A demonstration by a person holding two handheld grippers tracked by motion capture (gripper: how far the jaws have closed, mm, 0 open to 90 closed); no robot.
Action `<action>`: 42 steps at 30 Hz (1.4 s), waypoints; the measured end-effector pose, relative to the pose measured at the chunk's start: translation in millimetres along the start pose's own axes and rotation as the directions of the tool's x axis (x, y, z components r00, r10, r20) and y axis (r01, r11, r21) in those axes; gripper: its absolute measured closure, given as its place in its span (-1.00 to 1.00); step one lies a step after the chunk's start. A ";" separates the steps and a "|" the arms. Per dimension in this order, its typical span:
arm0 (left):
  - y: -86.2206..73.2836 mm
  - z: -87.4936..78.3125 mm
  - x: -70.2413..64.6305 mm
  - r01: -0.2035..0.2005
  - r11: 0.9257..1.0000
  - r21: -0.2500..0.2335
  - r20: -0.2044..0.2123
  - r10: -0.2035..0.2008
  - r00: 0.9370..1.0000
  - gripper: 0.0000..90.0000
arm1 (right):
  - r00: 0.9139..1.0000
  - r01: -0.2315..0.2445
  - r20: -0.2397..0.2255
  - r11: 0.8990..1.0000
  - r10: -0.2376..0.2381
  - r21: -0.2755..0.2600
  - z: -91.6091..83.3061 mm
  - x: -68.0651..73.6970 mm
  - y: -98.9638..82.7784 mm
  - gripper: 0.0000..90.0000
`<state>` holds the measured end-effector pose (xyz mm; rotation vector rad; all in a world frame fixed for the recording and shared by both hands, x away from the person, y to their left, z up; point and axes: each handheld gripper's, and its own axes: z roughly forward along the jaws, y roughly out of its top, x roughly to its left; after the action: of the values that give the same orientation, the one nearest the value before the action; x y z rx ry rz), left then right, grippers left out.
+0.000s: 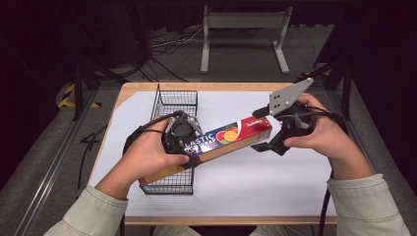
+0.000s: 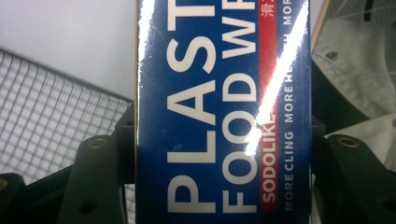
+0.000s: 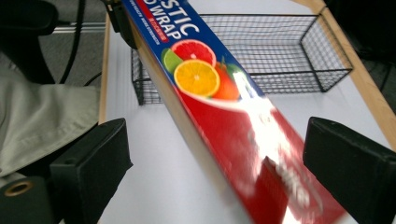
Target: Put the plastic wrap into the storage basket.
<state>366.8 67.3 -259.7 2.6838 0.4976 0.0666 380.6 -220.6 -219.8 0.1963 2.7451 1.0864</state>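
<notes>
High view: we saw the left claw clamped on the wrap box, right claw spread clear; lowering into the basket seemed next.

The long blue-and-red cardboard box of cling film carries all the readable print. On its blue face, large white capitals spell "PLAST" above "FOOD W", both cut off at the frame's edge in the left gripper view. Beside those lines on the same face, a narrow red strip reads "SODOLIKE" in white, followed by Chinese characters too cropped to make out. Next to the strip, small pale letters read "MORE CLING MORE HE". In the right gripper view the box shows "STIC" and "WRAP". White lettering on its red end is blurred beyond reading.
</notes>
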 end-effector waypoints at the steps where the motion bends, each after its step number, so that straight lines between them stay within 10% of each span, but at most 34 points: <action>1: -0.9 -1.0 1.8 0.014 1.000 0.004 -0.010 -0.014 1.000 -0.10 | 1.000 -0.006 0.006 1.000 0.006 -0.004 -1.8 -1.6 -0.9 -0.82; 11: -14.6 -5.2 18.8 0.235 0.971 -0.046 -0.066 -0.238 0.969 -0.10 | 0.979 -0.143 0.148 0.990 0.143 -0.011 -15.3 -22.1 -19.5 -0.78; 20: -24.3 -8.1 33.3 0.369 0.924 -0.096 -0.110 -0.378 0.919 -0.10 | 0.948 -0.227 0.224 0.973 0.228 -0.029 -15.7 -33.8 -39.5 -0.73; 28: -31.3 -7.0 47.0 0.480 0.867 -0.134 -0.152 -0.497 0.855 -0.10 | 0.934 -0.253 0.259 0.968 0.244 -0.002 -10.9 -39.8 -50.9 -0.72; 30: -31.7 -7.0 49.2 0.476 0.867 -0.146 -0.168 -0.496 0.852 -0.10 | 0.930 -0.262 0.265 0.965 0.255 -0.009 -9.3 -41.9 -54.3 -0.73; 36: -33.4 -5.9 54.8 0.540 0.823 -0.176 -0.205 -0.567 0.797 -0.10 | 0.901 -0.302 0.322 0.953 0.292 -0.020 -3.5 -49.2 -65.9 -0.73; 42: -36.7 -6.3 58.3 0.571 0.795 -0.205 -0.217 -0.606 0.765 -0.10 | 0.865 -0.333 0.383 0.942 0.324 -0.045 5.4 -54.6 -80.8 -0.75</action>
<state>408.4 121.6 -270.2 2.2755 1.3606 0.2786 430.5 -285.7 -272.7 0.8185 2.4151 0.9620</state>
